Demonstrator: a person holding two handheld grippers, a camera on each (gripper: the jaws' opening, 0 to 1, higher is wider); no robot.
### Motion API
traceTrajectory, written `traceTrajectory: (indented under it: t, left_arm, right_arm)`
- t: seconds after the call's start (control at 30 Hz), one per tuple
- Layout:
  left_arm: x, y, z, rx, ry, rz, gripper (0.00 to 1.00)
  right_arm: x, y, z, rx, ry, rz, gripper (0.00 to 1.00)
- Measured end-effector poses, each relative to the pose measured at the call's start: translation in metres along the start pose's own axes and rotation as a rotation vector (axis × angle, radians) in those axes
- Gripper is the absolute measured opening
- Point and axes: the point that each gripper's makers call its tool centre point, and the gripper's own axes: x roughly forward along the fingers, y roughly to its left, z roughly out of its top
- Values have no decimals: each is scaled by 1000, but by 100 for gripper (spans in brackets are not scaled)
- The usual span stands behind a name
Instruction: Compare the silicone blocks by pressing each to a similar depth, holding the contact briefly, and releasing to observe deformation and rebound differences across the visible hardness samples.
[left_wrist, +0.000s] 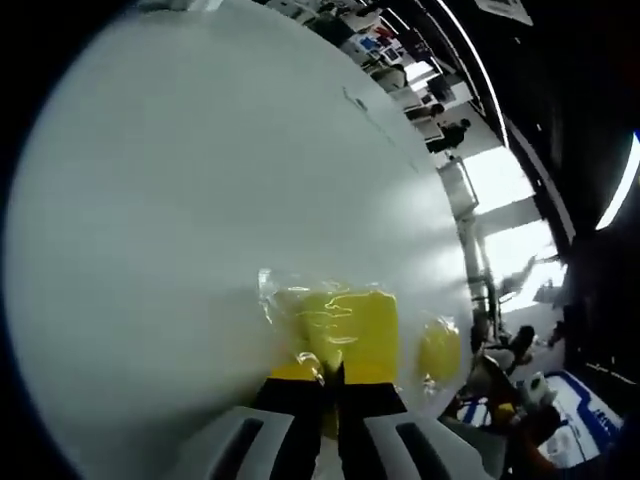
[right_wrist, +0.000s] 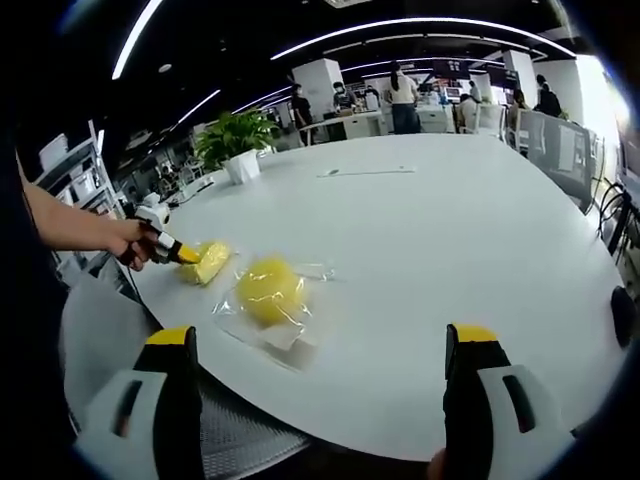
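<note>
In the left gripper view my left gripper (left_wrist: 331, 372) is shut, and its yellow-tipped jaws press side by side against the near edge of a square yellow silicone block (left_wrist: 348, 325) wrapped in clear plastic. A rounder yellow block (left_wrist: 440, 350) lies just to its right. In the right gripper view my right gripper (right_wrist: 325, 345) is open, jaws wide apart and empty, low over the table's near edge. The round yellow block (right_wrist: 270, 290) lies in its clear bag ahead of it. Further left, a hand holds the left gripper (right_wrist: 172, 250) against the square block (right_wrist: 208, 262).
Both blocks rest on a large white round table (right_wrist: 450, 230). On its far left side stands a potted green plant (right_wrist: 235, 135), and a small flat item (right_wrist: 365, 171) lies far across. People stand in the background by desks. Chairs (right_wrist: 555, 140) line the right edge.
</note>
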Motion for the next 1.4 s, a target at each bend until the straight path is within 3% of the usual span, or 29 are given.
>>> traceTrajectory:
  t: [0.07, 0.37, 0.53, 0.67, 0.8, 1.0, 1.2, 1.4]
  left_arm:
    - [-2, 4, 0, -46, -27, -15, 2]
    - [-5, 0, -1, -68, -55, -60, 3]
    - [-11, -19, 19, -81, -126, -153, 3]
    - [-13, -26, 27, -49, -139, -160, 3]
    - [-18, -40, 25, 46, -139, -168, 3]
    - [-30, -59, 36, 162, -200, -192, 3]
    - [-51, -89, 51, 412, -294, -214, 3]
    - [-76, -121, 61, 516, -384, -253, 3]
  right_arm:
    - [-3, -2, -1, 2, 2, -4, 96]
    - [-3, -1, 1, -7, 2, -4, 96]
    - [-2, 3, 7, -11, -8, 4, 96]
    - [-3, 3, 8, -9, -13, 3, 96]
    - [-4, 3, 10, -10, -16, 3, 96]
    - [-6, 5, 18, -20, -26, 7, 96]
    - [-9, 13, 45, -24, -78, 40, 96]
    - [-9, 23, 77, -84, -104, 78, 96]
